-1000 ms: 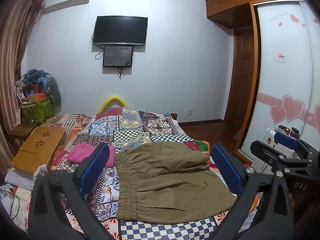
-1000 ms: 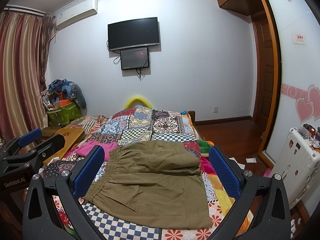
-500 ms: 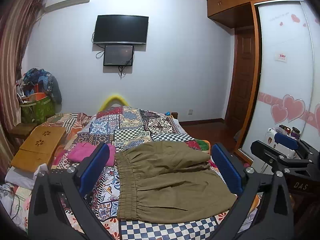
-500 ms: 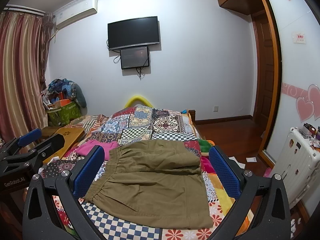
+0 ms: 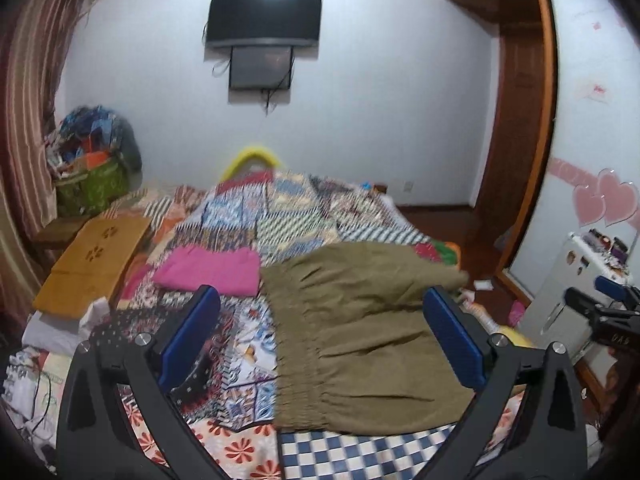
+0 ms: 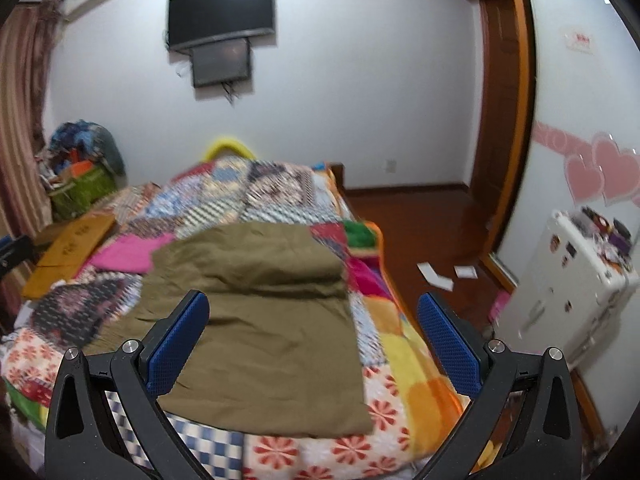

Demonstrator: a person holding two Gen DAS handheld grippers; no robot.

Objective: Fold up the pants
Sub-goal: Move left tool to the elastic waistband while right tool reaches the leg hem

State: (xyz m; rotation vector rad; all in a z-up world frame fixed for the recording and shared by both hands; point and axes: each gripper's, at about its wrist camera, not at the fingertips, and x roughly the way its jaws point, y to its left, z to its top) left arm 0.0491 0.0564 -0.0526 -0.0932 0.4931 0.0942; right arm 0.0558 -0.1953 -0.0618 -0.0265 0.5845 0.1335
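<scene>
Two grippers: both were in view, each seen from its own wrist camera, and neither touched cloth.
Left gripper: its jaws were spread wide and held nothing; the blue pads framed the lower middle of the left wrist view.
Right gripper: its jaws also stood wide apart and empty, low in the right wrist view, with the fabric showing between them.
Pants: olive-green, folded into a rough rectangle — they lay flat on the bed in the lower centre of both views, with the gathered elastic waistband running down the left edge in the left wrist view. A crease crossed the upper part where one layer lay over another.
Bed: covered by a patchwork quilt of checks, flowers and bright blocks, filling the lower half of each frame.
Pink cloth: folded, just beside the upper left corner of the pants.
Wooden board: tan, with cut-out shapes, at the left edge of the bed.
Television: dark, mounted on the white wall at upper centre, a smaller screen directly beneath it.
White suitcase: at the right of the frame, small items on top — too blurred to name.
Papers: white scraps on the wooden floor, right of the bed.
Sharpness: both views were blurred.
</scene>
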